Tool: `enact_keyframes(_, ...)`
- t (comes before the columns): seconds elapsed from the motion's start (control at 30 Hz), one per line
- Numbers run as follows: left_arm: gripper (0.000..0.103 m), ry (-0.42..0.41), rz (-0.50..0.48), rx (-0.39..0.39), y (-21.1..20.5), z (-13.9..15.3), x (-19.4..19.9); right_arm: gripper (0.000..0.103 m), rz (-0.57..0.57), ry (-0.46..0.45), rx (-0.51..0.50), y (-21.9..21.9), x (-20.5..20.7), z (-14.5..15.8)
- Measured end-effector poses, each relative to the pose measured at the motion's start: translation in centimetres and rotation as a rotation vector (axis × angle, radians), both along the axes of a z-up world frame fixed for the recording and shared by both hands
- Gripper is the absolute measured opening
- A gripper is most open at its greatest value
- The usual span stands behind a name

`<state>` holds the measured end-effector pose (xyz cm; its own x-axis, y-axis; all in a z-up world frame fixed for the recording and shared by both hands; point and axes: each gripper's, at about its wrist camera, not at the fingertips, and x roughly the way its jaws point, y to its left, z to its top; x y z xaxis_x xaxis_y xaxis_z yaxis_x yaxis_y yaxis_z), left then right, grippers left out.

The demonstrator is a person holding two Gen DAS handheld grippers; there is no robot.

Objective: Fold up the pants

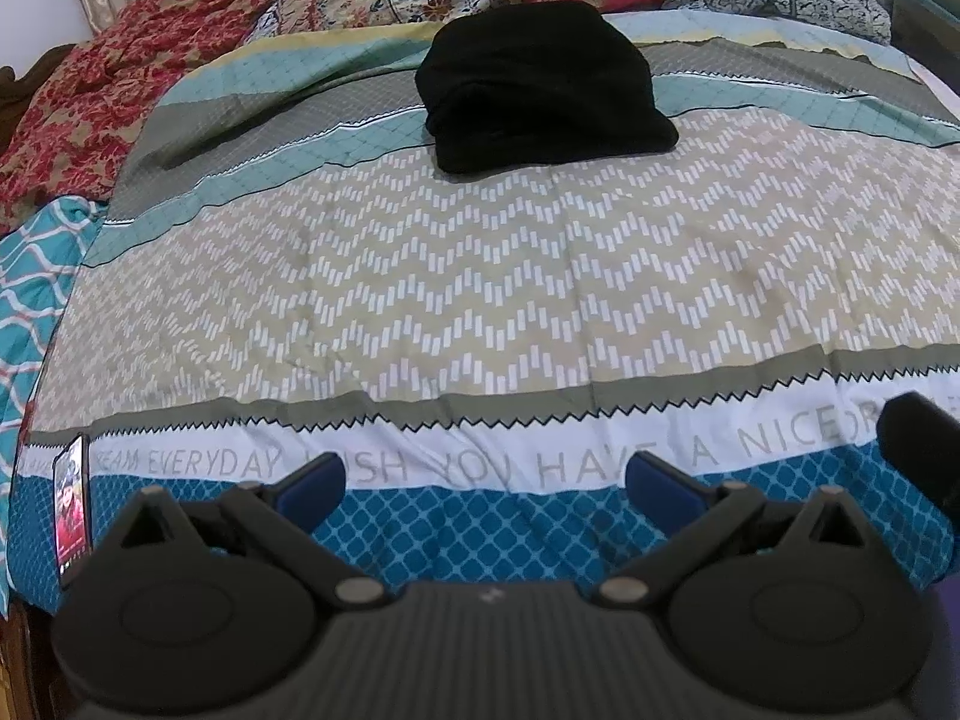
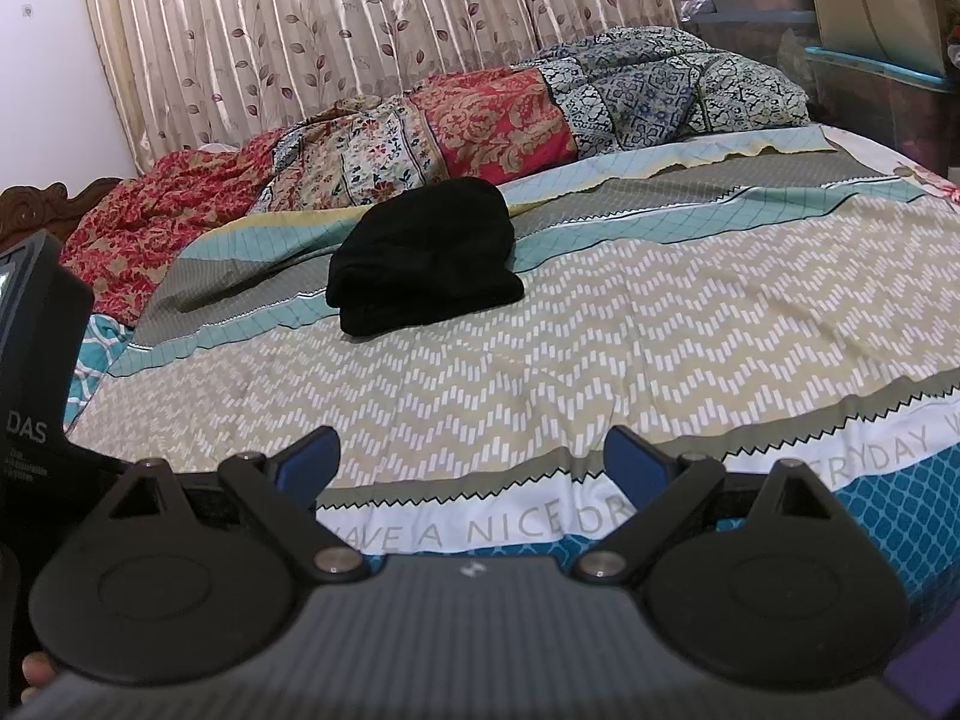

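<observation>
Closest to me, my left gripper (image 1: pixel 486 480) hangs over the near edge of the bed with its blue-padded fingers (image 1: pixel 315 483) spread wide and nothing between them. My right gripper (image 2: pixel 471 459) is the same: jaws released, empty, held above the bedsheet (image 2: pixel 600 330) at the bed's near edge. In the right wrist view the dark body of the other gripper unit (image 2: pixel 36 372) fills the left border, and in the left wrist view a dark rounded part (image 1: pixel 921 450) pokes in at the right; I cannot tell exactly what it is.

At the left of the near edge, a phone (image 1: pixel 73 510) lies on the sheet with its screen lit. Past both grippers I see the white band printed with lettering (image 1: pixel 540 462), then the wide beige zigzag stretch, bare of anything.

Beyond that, well apart from both grippers, the black pants (image 1: pixel 543 87) lie in a folded bundle on the teal and grey stripes. From the left gripper they sit almost straight ahead; from the right they sit ahead and to the left (image 2: pixel 429 255).

Farthest back, rumpled floral quilts (image 2: pixel 480 126) are heaped along the far side, with a leaf-print curtain (image 2: pixel 360 30) behind them.
</observation>
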<state>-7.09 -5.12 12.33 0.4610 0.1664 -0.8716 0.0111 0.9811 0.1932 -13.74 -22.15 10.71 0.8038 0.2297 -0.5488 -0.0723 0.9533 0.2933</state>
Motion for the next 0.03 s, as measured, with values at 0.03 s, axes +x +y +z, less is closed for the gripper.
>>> enact_keyframes(0.03, 0.103, 0.001, -0.001, -0.002, -0.03, 0.0, 0.06, 0.096, 0.0, 0.0, 0.001, 0.02, 0.03, -0.01)
